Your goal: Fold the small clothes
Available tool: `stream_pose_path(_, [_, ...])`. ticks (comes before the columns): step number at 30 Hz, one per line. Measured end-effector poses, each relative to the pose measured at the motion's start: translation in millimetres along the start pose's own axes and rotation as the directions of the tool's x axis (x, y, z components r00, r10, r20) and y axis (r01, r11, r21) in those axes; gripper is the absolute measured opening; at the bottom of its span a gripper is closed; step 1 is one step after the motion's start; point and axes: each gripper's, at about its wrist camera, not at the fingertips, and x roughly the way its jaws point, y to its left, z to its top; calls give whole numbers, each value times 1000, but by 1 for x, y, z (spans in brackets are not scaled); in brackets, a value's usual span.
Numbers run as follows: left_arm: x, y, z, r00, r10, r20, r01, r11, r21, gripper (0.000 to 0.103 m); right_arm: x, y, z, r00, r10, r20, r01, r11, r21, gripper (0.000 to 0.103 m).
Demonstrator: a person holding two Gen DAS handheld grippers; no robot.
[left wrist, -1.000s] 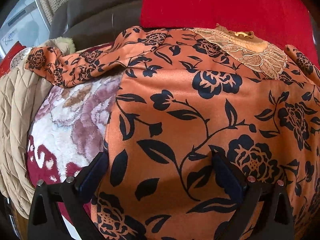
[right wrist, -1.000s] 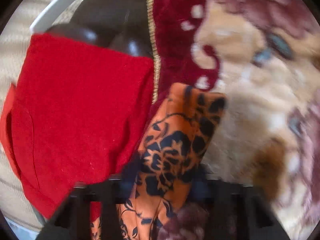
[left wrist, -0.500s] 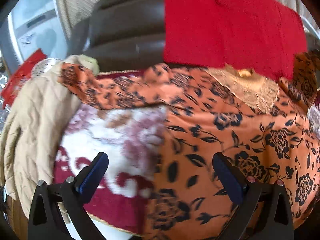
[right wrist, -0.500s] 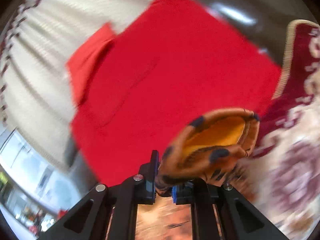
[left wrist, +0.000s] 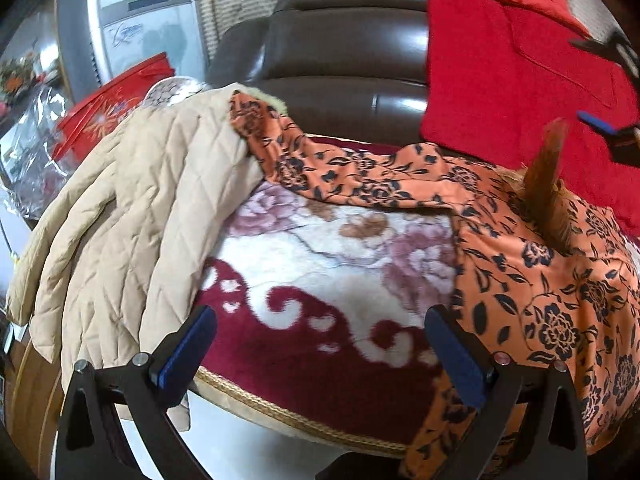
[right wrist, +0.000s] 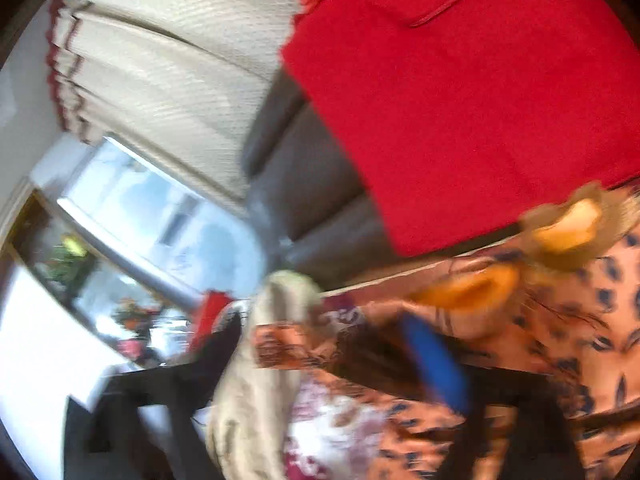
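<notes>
An orange garment with black flowers [left wrist: 552, 280] lies spread on a floral plush blanket [left wrist: 332, 264], one sleeve reaching left onto a beige quilted coat [left wrist: 132, 208]. My left gripper [left wrist: 320, 356] is open and empty, low at the blanket's near edge, left of the garment's body. My right gripper shows at the right edge of the left wrist view [left wrist: 612, 128], above a raised piece of the orange cloth [left wrist: 548, 184]. The right wrist view is blurred; its blue pad [right wrist: 436, 364] shows wide of the other finger, over the garment [right wrist: 568, 336].
A red cloth [left wrist: 520, 80] hangs over a dark brown leather sofa back [left wrist: 340, 52]. The beige coat drapes off the left side. A red box [left wrist: 112, 108] and clutter stand far left, by a white appliance [left wrist: 140, 12]. A curtain hangs behind.
My left gripper pulled back and left, off the garment, over the blanket's edge. My right gripper, shut on the sleeve end half a second ago, swung over the garment and opened.
</notes>
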Motion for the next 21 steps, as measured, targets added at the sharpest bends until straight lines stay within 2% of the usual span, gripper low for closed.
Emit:
stream_pose_path(2, [5,5,1,1000,0,-6,0,1000,-12,103,-9,-1,4,1000,-4,6,4,999,-36,95])
stream_pose_path(5, [16,8,7,1000,-10,-13,10,1000,-26,103,-35,-11,4,993,-105,45,109,990,-91,95])
stream_pose_path(7, [23,11,16,999,-28,-16,28,999,-34,103,-57,-31,1,974,-215,76,222,970,-98,94])
stream_pose_path(8, [29,14,23,999,-44,-17,43,998,-48,103,-70,-42,-14,965,-250,79,257,962,-91,94])
stream_pose_path(12, [52,30,51,998,-58,-21,55,990,-133,103,-87,-80,-27,945,-322,51,324,945,-38,93])
stream_pose_path(15, [76,44,77,998,-62,-23,56,976,-210,103,-91,-115,-43,948,-317,28,317,948,21,93])
stream_pose_path(19, [118,55,108,990,-115,-80,85,946,-314,102,-84,-142,-53,951,-310,-9,310,950,48,93])
stream_pose_path(21, [138,56,123,994,-80,-81,49,942,-332,99,-79,-143,-50,958,-288,-13,288,957,30,92])
